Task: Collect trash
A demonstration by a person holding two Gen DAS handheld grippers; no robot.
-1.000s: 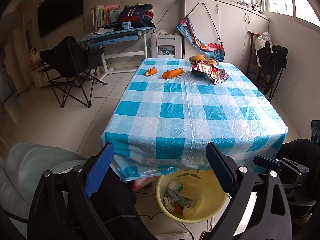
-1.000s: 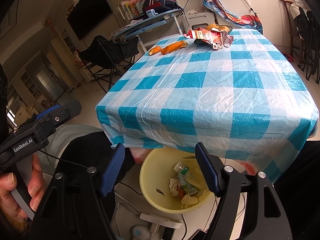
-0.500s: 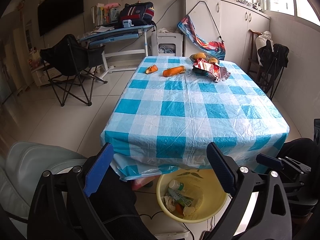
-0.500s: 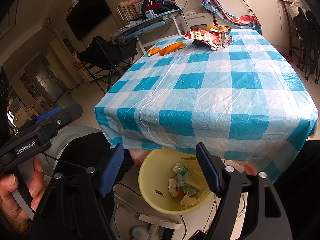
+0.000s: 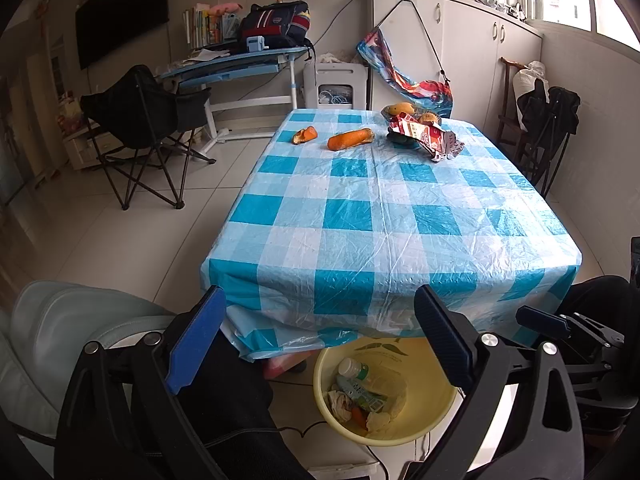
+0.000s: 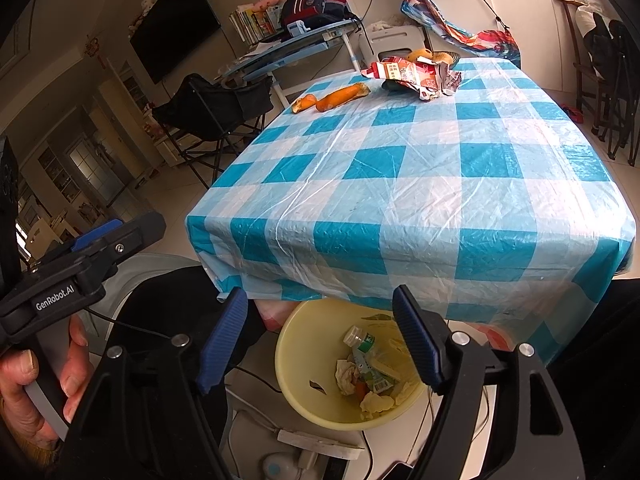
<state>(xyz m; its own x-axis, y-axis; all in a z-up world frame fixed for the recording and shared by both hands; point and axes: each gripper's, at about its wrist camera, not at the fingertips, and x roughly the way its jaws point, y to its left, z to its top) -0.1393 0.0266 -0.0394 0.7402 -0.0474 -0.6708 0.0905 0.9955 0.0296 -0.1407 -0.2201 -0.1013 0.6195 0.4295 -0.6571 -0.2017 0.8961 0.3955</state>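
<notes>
Yellow bin (image 5: 400, 432): holds trash | left hand-held gripper (image 5: 320, 340): spread wide, empty | right hand-held gripper (image 6: 320, 336): spread wide, empty

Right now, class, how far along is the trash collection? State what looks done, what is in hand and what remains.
Done: a bottle and crumpled scraps already lie in the yellow bin under the table. In hand: nothing; the left tongs and right tongs are both open and empty near the bin. Left: the wrapper, the long peel and the small peel at the table's far end.

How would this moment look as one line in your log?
left gripper: open, empty | right gripper: open, empty | yellow bin: holds trash | red wrapper, peels: on table
</notes>
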